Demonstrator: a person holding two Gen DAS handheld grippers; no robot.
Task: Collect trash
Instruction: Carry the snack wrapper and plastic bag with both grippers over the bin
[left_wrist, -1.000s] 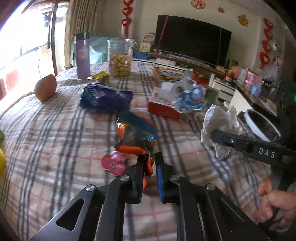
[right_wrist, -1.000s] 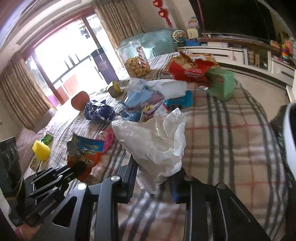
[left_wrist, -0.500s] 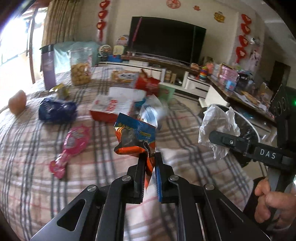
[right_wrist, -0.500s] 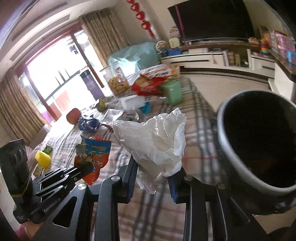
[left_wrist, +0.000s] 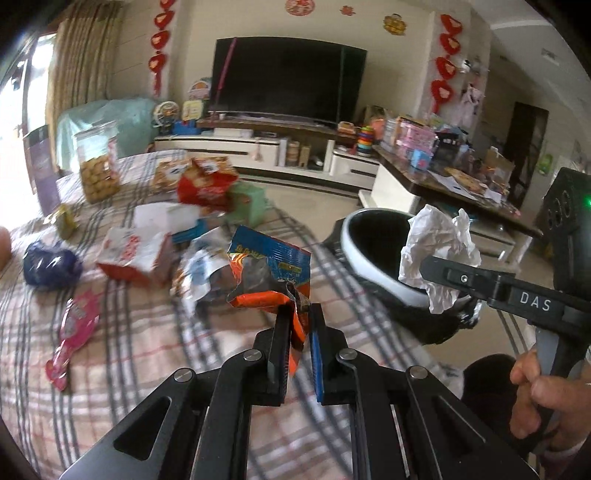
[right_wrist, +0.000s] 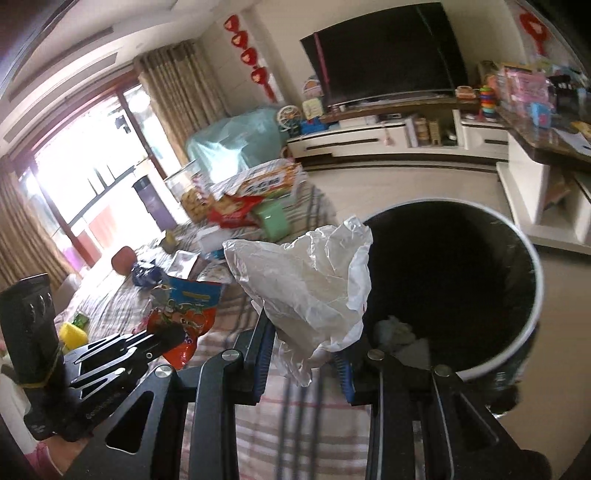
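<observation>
Bin (right_wrist: 532, 280), black-lined with a white rim, fills the right of my right-wrist frame, mouth open toward me. Crumpled white bag (right_wrist: 314, 284), clamped in my right gripper (right_wrist: 304, 363), overlaps its left rim, so this hand is nearer. Orange snack wrapper (left_wrist: 273, 280), pinched upright in my fully closed left gripper (left_wrist: 299, 332), sits centre-frame; bin lies to its right.

Left tool (left_wrist: 298, 332): matte black linkage arms, triangular cutouts, silver round-head screws at pivots; blue pad on one finger, black face on other. Right tool (right_wrist: 304, 354): same black frame, silver screws, blue pads on both fingers. White "DAS" lettering on side bar, green indicator light on black housing. Hand (left_wrist: 543, 402) on grip; pale cuff edge at wrist.
</observation>
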